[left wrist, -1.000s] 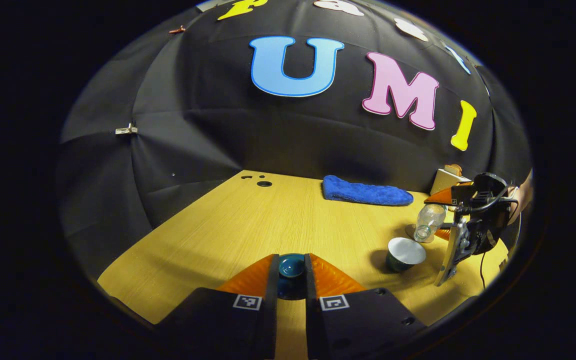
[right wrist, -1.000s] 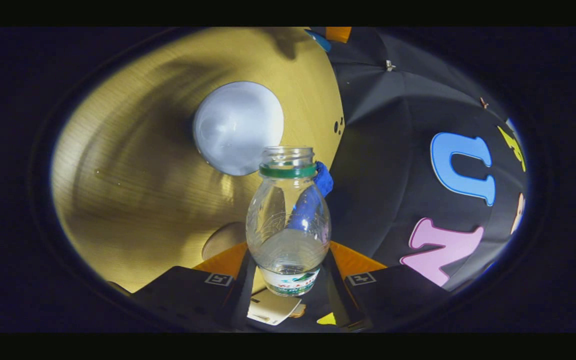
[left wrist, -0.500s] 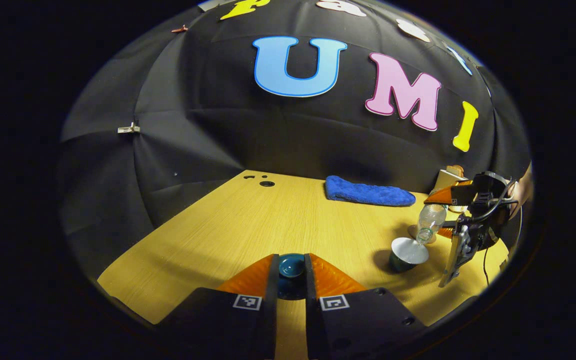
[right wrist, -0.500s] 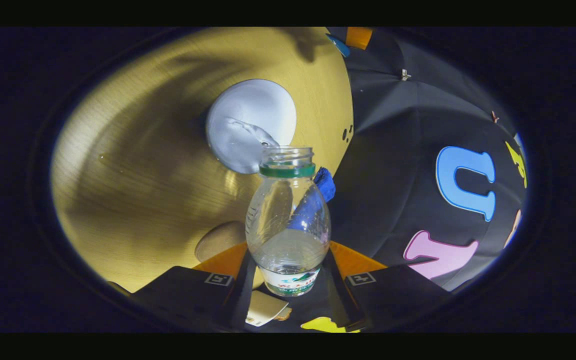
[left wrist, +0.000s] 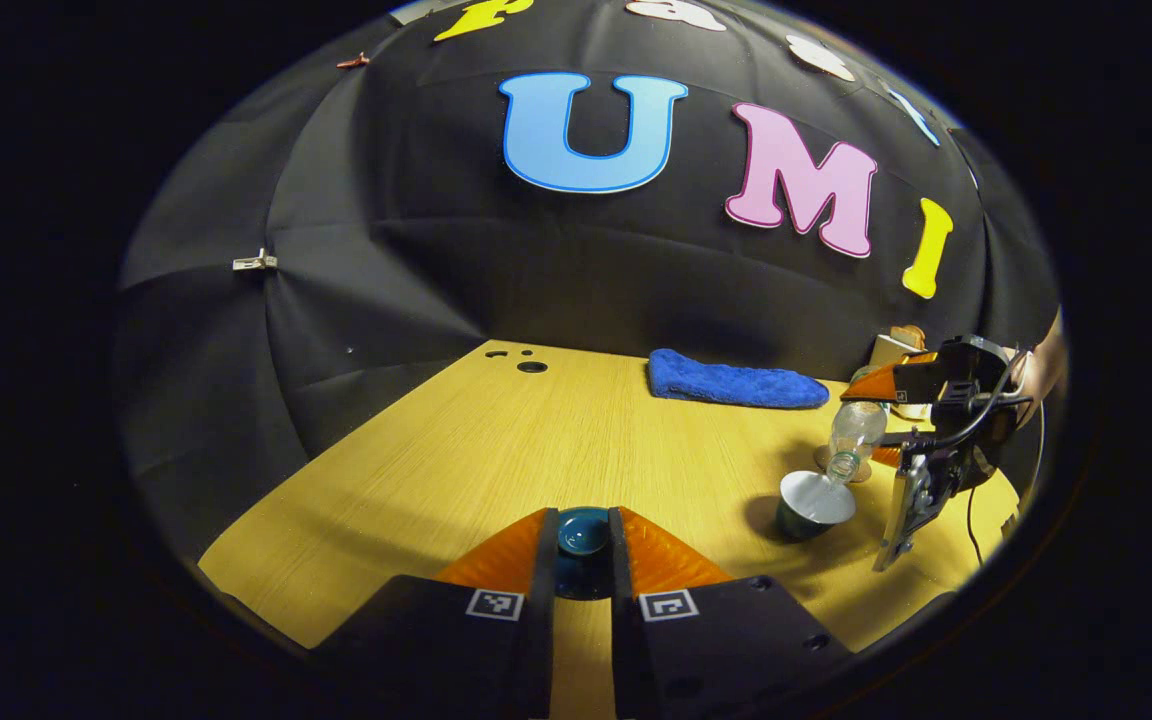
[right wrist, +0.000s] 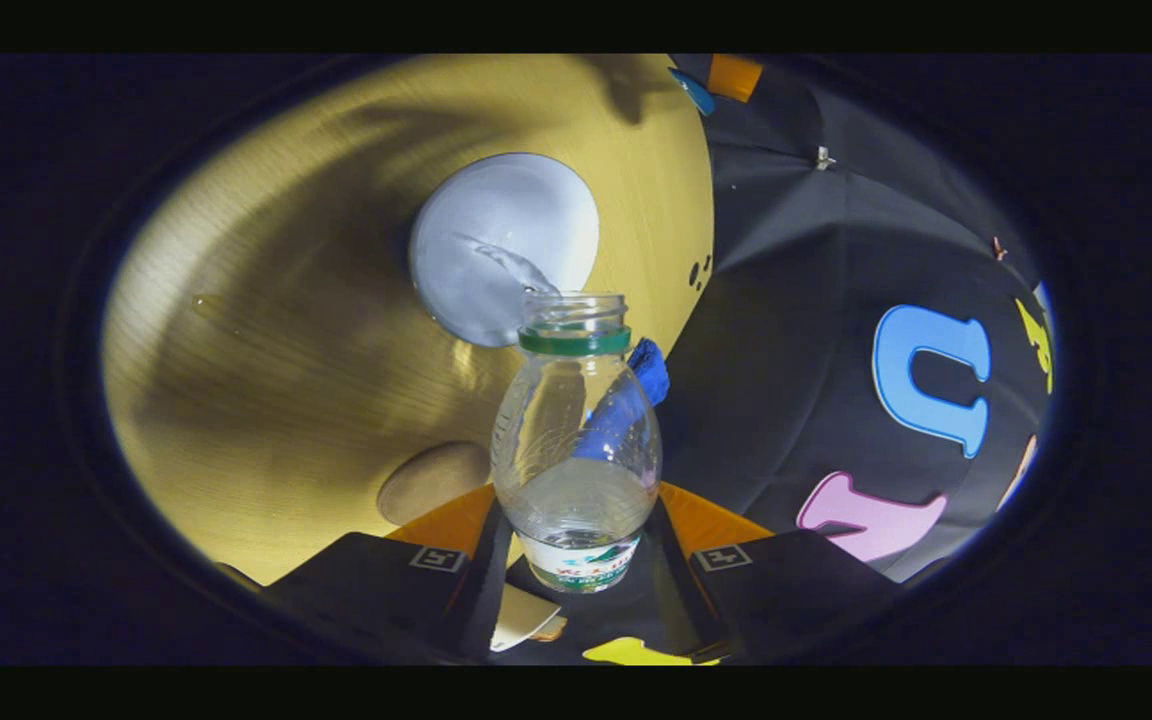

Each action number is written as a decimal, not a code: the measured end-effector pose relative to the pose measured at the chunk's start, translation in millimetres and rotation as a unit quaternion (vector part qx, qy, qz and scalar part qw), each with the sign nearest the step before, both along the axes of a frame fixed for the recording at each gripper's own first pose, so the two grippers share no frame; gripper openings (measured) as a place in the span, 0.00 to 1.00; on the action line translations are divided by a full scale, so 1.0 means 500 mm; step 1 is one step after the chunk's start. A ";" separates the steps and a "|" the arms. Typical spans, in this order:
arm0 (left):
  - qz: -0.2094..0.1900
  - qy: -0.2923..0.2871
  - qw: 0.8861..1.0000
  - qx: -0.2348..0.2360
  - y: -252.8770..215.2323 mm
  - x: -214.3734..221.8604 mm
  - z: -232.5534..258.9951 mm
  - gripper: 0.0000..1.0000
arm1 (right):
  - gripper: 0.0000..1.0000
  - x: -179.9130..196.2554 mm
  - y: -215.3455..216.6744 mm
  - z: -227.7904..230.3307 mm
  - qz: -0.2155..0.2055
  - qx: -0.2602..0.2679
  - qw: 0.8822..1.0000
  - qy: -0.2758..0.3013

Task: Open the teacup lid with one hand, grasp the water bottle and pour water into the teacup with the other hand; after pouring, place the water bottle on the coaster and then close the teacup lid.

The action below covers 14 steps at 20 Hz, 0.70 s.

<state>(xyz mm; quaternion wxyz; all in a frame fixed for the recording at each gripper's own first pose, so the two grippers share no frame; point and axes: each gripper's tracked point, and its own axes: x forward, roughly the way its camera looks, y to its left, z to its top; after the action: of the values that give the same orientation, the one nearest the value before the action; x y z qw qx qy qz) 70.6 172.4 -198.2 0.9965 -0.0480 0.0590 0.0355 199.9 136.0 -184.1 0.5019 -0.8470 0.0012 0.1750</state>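
My left gripper (left wrist: 582, 560) is clamped on the dark teal teacup lid (left wrist: 582, 531), both orange fingers (left wrist: 506, 555) pressing its sides, and I hold it just above the near edge of the wooden table (left wrist: 496, 450). My right gripper (right wrist: 576, 545) grips the clear water bottle (right wrist: 576, 440) low on its body, near the label, with a finger on each side. The bottle is tipped over, its green-ringed open mouth pointing at the teacup (right wrist: 503, 248), and a thin stream of water runs from the mouth into the cup's white inside. Some water sits in the bottle's lower part.

In the left gripper view, the teacup (left wrist: 813, 503) stands on the table's right side, dark outside and white within, with the tilted bottle (left wrist: 851, 440) above it and my right gripper (left wrist: 921, 400) holding it from the right. The round brown coaster (right wrist: 433, 482) lies on the table just beside the cup, bare. Farther back, a folded blue towel (left wrist: 736, 380) lies near the black cloth wall (left wrist: 386, 260), and a small pale box (left wrist: 898, 352) sits at the table's far right corner.
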 end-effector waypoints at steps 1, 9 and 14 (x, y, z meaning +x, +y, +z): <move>0.000 0.000 1.000 0.000 0.001 -0.001 -0.002 0.28 | 0.67 -0.001 0.000 0.001 0.002 -0.003 1.000 0.000; 0.001 0.002 1.000 0.005 0.000 -0.009 0.002 0.24 | 0.67 0.027 0.015 0.041 0.019 -0.026 0.999 -0.010; 0.004 0.002 1.000 0.004 0.000 -0.013 0.006 0.28 | 0.67 0.030 0.018 0.042 0.028 -0.036 0.999 -0.010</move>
<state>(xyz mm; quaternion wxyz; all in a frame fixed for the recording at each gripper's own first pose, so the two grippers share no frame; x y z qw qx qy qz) 64.2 172.3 -195.3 0.9964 -0.0446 0.0602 0.0396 215.1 145.1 -163.1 0.4663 -0.8657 -0.0212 0.1807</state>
